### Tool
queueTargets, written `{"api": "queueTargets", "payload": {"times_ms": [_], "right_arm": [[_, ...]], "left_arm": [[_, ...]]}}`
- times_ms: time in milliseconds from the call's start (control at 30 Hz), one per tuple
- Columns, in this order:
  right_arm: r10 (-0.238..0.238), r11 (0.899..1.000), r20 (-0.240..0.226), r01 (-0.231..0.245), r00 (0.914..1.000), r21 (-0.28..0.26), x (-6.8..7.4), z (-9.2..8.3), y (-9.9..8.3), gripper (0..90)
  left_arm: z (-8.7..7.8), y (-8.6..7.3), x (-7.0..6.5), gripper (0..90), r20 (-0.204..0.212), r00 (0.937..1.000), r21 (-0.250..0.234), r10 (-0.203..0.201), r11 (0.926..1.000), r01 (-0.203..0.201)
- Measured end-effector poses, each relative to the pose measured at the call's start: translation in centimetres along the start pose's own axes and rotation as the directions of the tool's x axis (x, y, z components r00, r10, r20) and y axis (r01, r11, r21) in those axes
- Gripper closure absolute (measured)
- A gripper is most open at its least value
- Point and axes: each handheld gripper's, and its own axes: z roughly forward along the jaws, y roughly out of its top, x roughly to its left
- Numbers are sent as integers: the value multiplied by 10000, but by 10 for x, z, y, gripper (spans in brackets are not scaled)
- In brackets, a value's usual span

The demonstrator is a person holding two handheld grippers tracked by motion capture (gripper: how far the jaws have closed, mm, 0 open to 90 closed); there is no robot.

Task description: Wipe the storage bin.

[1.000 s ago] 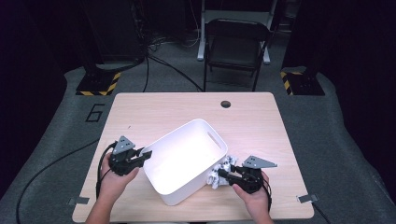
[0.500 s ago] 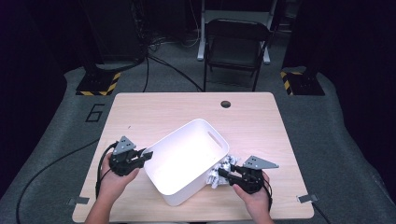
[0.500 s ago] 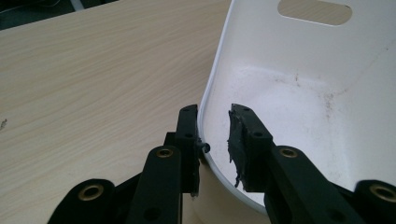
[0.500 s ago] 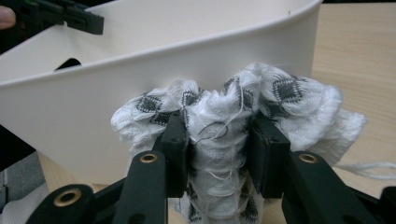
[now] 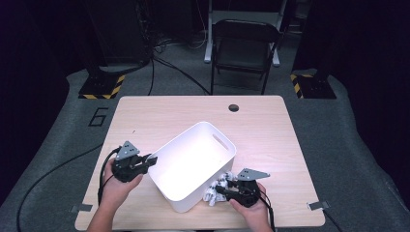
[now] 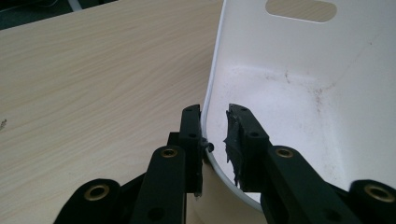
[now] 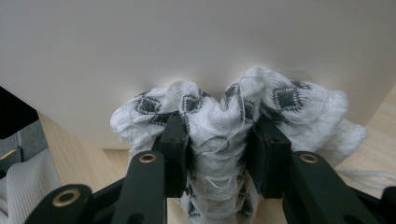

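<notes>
My right tongs (image 7: 217, 154) are clamped on the bunched white knitted cloth with dark diamond pattern (image 7: 224, 116), which sits pressed against the outer wall of the white plastic bin (image 5: 193, 164), directly ahead of them. My left tongs (image 6: 215, 135) straddle the bin's rim at the far corner and have just been closing; a gap shows at the inner pad. The bin is tilted on the table (image 5: 169, 111), its long axis running diagonally between my hands.
</notes>
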Motion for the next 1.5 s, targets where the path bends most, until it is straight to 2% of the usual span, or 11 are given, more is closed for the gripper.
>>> {"api": "queueTargets", "payload": {"times_ms": [200, 333, 433, 633, 700, 800, 933, 1067, 1133, 1267, 1500], "right_arm": [[389, 9985, -79, -386, 9992, 389, -6, 9, -4, 625], [322, 9990, -76, -319, 9995, 323, -7, 10, -5, 624], [255, 9993, -137, -251, 9996, 271, -1, 8, -3, 622], [-107, 9967, -191, 92, 9998, -812, 8, -10, 13, 628], [-240, 9914, -52, 231, 9997, -1289, 7, -20, 20, 632], [-148, 9829, 211, 185, 9997, -1834, 1, -34, 28, 633], [64, 9781, 332, 6, 9994, -2079, -8, -41, 29, 640], [7, 9837, 448, 73, 9990, -1794, -11, -35, 24, 646], [25, 9859, 355, 35, 9994, -1672, -14, -31, 21, 646], [354, 9897, 201, -323, 9992, -1394, -19, -25, 15, 647], [649, 9968, 211, -638, 9977, -478, -25, -8, 3, 650]], "left_arm": [[-1, 1, -1, 775, 59, 9999, 146, 106, 9998, -107], [-1, 1, -2, 780, -26, 10000, 138, 78, 9999, -77], [0, 2, -4, 781, -107, 9998, 142, 165, 9998, -163], [-1, 2, -4, 777, 157, 9992, 225, 381, 9990, -384], [-1, 2, -4, 775, 229, 9988, 217, 426, 9988, -431], [-1, 3, -5, 776, 381, 9977, 276, 558, 9980, -568], [0, 3, -8, 775, 465, 9963, 292, 718, 9969, -732], [1, 2, -9, 777, 418, 9970, 183, 654, 9976, -662], [1, 2, -9, 779, 410, 9971, 190, 645, 9977, -653], [1, 3, -9, 782, 365, 9971, 200, 669, 9975, -677], [1, 3, -10, 782, 331, 9981, 195, 522, 9984, -528]]}}
